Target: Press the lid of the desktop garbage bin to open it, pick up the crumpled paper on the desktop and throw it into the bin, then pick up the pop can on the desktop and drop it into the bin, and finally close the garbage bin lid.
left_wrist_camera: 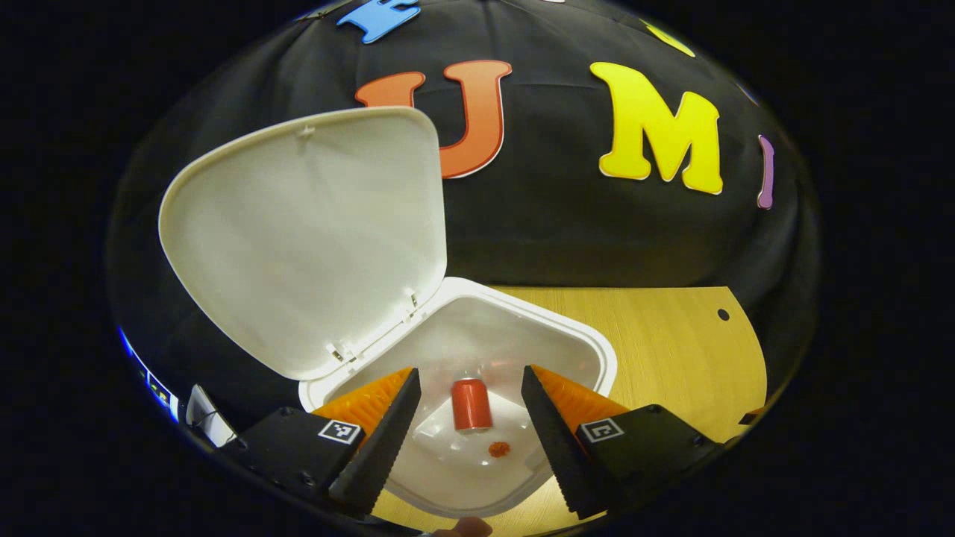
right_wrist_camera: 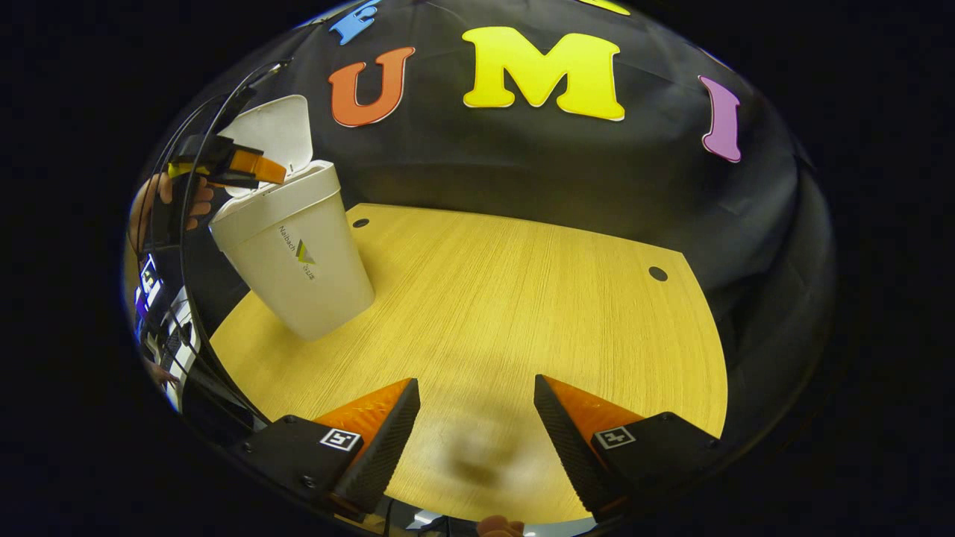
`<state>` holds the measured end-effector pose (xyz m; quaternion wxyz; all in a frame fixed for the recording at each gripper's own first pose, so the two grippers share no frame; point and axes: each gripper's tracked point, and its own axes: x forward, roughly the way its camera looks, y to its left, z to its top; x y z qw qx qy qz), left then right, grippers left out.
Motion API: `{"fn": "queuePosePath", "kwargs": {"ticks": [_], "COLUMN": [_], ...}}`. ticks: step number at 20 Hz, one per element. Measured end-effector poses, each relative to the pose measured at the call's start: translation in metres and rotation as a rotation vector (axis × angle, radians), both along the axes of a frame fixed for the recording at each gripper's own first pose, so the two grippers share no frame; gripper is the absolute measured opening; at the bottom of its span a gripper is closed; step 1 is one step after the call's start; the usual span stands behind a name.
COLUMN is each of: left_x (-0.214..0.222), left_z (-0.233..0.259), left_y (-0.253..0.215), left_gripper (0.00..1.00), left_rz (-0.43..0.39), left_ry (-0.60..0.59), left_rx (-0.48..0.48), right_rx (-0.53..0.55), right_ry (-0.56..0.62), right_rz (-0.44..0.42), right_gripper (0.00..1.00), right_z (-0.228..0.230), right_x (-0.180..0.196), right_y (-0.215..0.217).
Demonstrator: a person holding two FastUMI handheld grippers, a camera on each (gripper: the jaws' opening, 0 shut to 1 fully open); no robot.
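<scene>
The white desktop bin [left_wrist_camera: 597, 350] stands open, with its lid [left_wrist_camera: 298, 231] tilted up at the back left. Inside it I see the red pop can [left_wrist_camera: 471, 404], with a small orange-red speck [left_wrist_camera: 498, 448] just below it on the pale bottom. My left gripper [left_wrist_camera: 470, 371] hangs open right over the bin's mouth, with nothing between its fingers. In the right gripper view the bin [right_wrist_camera: 298, 253] stands at the table's left, and the left gripper [right_wrist_camera: 224, 164] and the hand [right_wrist_camera: 164, 201] holding it are above its rim. My right gripper [right_wrist_camera: 476, 380] is open over bare tabletop.
The wooden table [right_wrist_camera: 522, 298] has a round hole [right_wrist_camera: 657, 273] near its far right edge and another [right_wrist_camera: 360, 222] behind the bin. The black cloth wall rises just past the table's far edge. Cables and equipment [right_wrist_camera: 160, 321] hang at the far left.
</scene>
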<state>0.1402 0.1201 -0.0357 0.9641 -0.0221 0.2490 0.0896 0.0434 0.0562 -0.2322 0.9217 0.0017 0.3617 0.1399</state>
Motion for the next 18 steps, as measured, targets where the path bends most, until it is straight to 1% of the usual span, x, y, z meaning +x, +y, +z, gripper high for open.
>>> {"fn": "queuePosePath", "kwargs": {"ticks": [1,4,5,7,8,9,11,13,15,18], "left_x": [0.000,0.002,0.003,0.006,0.002,0.000,0.004,0.010,0.017,0.027], "left_z": [0.016,0.059,0.078,0.112,0.127,0.143,0.178,0.207,0.235,0.239], "left_y": [-0.006,-0.010,-0.012,-0.006,-0.004,0.005,0.023,0.042,0.074,0.120], "left_gripper": [0.91,0.91,0.94,0.95,0.97,0.96,0.95,0.95,0.95,0.95], "left_rz": [-0.013,-0.030,-0.032,-0.015,-0.006,0.013,0.053,0.081,0.146,0.260], "left_ry": [-0.028,-0.123,-0.154,-0.196,-0.228,-0.256,-0.312,-0.356,-0.418,-0.444], "left_rx": [0.017,0.073,0.086,0.082,0.066,0.056,0.064,0.065,0.057,0.020], "right_rx": [0.009,0.038,0.051,0.059,0.062,0.067,0.072,0.056,0.048,0.046], "right_ry": [0.007,-0.021,-0.020,-0.027,-0.030,-0.032,-0.045,-0.062,-0.070,-0.061], "right_rz": [0.003,-0.018,-0.022,-0.028,-0.031,-0.036,-0.044,-0.043,-0.034,-0.024], "right_gripper": [0.97,0.97,0.97,0.97,0.97,0.97,0.97,0.97,0.97,0.97], "right_z": [-0.001,0.008,0.009,0.013,0.014,0.017,0.022,0.025,0.026,0.024], "right_x": [-0.001,0.007,0.008,0.014,0.018,0.019,0.024,0.027,0.026,0.021], "right_y": [0.002,0.003,0.005,0.004,0.004,0.004,0.004,0.004,0.008,0.015]}}
